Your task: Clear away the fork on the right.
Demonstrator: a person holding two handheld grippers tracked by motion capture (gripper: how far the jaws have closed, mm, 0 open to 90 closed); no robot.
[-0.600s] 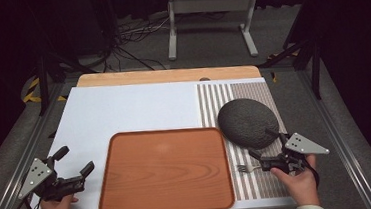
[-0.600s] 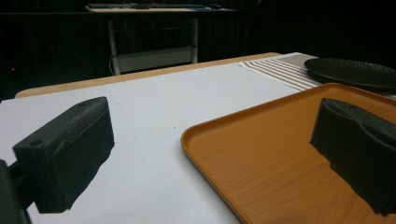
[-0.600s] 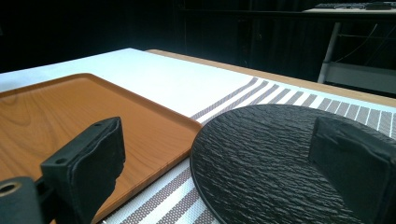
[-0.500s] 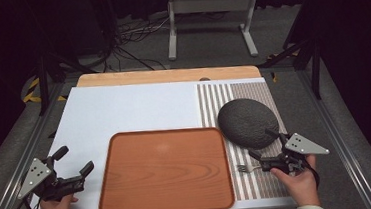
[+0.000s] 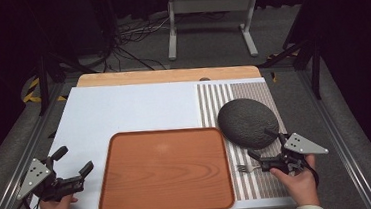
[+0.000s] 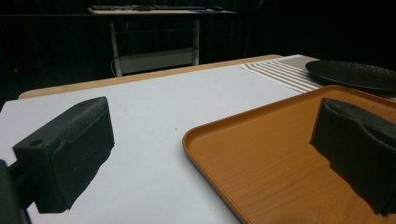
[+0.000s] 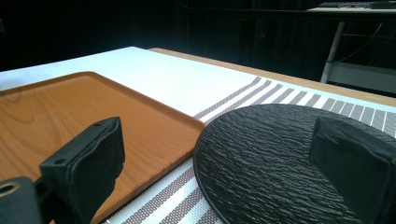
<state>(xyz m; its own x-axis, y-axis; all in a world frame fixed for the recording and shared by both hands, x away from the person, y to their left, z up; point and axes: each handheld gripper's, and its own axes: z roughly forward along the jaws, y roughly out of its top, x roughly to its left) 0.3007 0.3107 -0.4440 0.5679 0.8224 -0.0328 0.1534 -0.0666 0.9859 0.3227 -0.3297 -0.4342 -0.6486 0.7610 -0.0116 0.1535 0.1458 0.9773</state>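
Lower centre: wooden tray [image 5: 164,171]. Right of centre: dark plate [image 5: 247,122], fork [image 5: 246,168] below. My left claw [image 5: 72,161] and right claw [image 5: 262,143]: both released.

A: What's cut off in the left gripper view?
B: The orange tray [image 6: 280,154] runs off the bottom and right edges, and the dark plate [image 6: 355,74] leaves at the upper right.
A: And the small fork [image 5: 246,168] in the high view?
B: Its handle end is hidden under the right gripper [image 5: 263,151].
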